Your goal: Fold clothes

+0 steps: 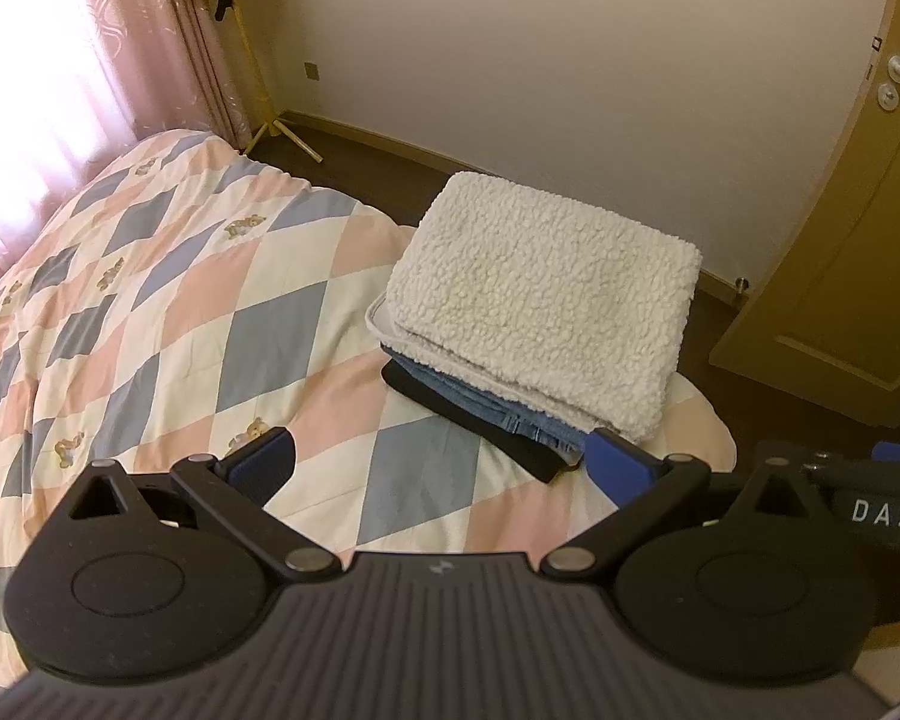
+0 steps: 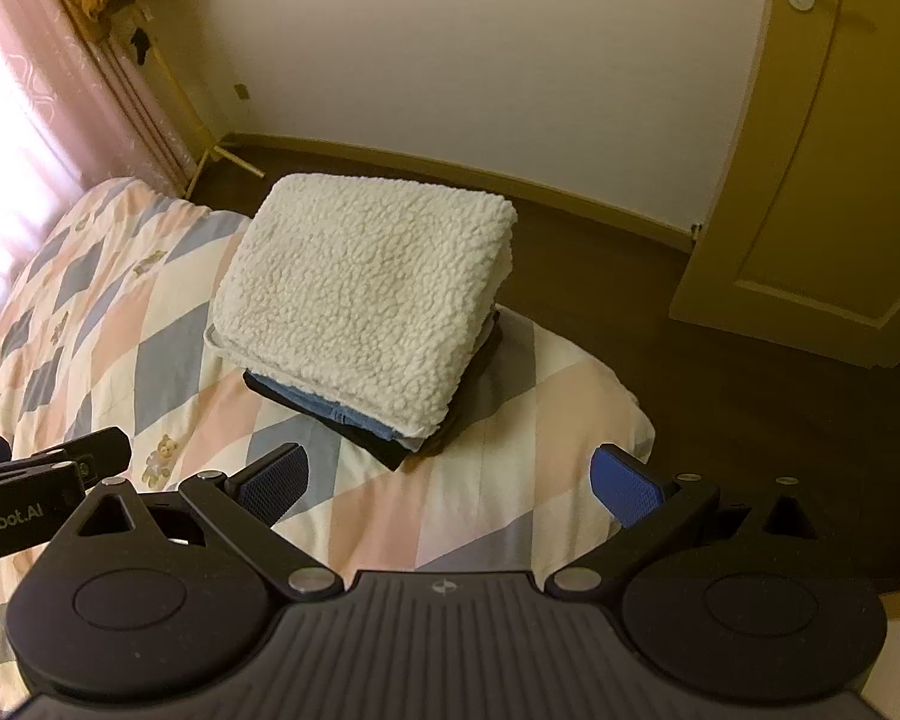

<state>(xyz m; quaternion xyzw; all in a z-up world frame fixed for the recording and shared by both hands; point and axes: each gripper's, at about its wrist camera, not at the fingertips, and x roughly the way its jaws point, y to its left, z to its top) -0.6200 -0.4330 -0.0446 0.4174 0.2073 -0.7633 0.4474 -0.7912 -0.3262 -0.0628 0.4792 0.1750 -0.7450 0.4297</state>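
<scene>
A stack of folded clothes sits near the bed's far corner: a white fleece garment point(image 1: 540, 294) on top, blue jeans point(image 1: 486, 402) under it, a black garment point(image 1: 450, 408) at the bottom. The stack also shows in the right wrist view, fleece point(image 2: 366, 294) over jeans point(image 2: 330, 408). My left gripper point(image 1: 444, 468) is open and empty, held above the quilt just short of the stack. My right gripper point(image 2: 450, 483) is open and empty, also short of the stack. The left gripper's side point(image 2: 42, 480) shows at the right view's left edge.
The bed's quilt point(image 1: 180, 300) has pink, blue and white diamonds with bears. Dark floor point(image 2: 750, 390) lies beyond the bed's corner. A door point(image 2: 840, 150) stands at right, pink curtains point(image 1: 90, 60) and a wooden rack point(image 1: 270, 114) at left.
</scene>
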